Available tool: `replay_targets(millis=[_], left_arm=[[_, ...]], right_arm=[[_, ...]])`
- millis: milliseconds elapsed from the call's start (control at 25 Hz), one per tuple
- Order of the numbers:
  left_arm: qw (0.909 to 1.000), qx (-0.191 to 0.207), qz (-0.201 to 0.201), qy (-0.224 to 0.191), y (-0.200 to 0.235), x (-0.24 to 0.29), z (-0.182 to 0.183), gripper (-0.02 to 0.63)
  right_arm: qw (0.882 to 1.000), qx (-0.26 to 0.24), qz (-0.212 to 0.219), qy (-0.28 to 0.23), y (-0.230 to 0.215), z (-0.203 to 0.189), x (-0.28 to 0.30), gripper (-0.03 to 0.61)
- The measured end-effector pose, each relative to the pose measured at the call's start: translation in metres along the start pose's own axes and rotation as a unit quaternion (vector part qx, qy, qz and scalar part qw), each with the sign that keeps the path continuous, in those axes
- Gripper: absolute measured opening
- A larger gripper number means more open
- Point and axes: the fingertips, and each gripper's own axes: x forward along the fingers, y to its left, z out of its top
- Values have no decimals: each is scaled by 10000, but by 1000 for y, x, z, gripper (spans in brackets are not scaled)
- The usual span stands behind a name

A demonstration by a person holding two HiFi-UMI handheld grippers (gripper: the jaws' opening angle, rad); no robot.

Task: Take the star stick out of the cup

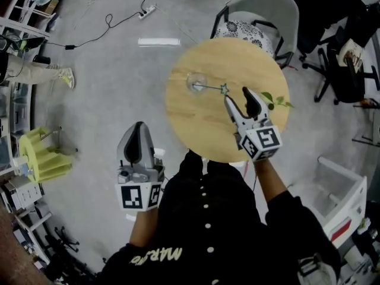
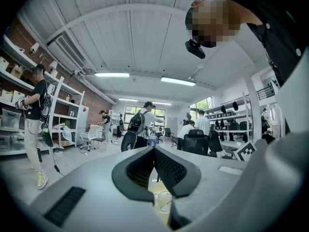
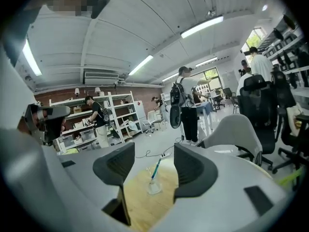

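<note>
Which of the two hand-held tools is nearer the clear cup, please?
The right tool, jaws apart above the round wooden table; the left tool, jaws together, hangs over the grey floor.

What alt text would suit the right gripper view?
The right gripper, its dark jaws open and empty, points at a clear glass cup holding a teal star stick on a light wooden table.
</note>
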Motion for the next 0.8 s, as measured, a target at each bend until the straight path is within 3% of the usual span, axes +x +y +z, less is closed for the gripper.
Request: replay_targets(millis=[360,600,800], left_arm=[[9997,-32,146,209,17,0,-22,3],[9994,-51,218,281,25,1,-31,3],[9992,-65,262,307,31,4,-33,3]], right_arm=[[9969,307,-140,714,-6,-58,44,159],[9946,470,-117,923,-7,-75,61,104],[9934,576,-252,961,-11,-78,65,22]])
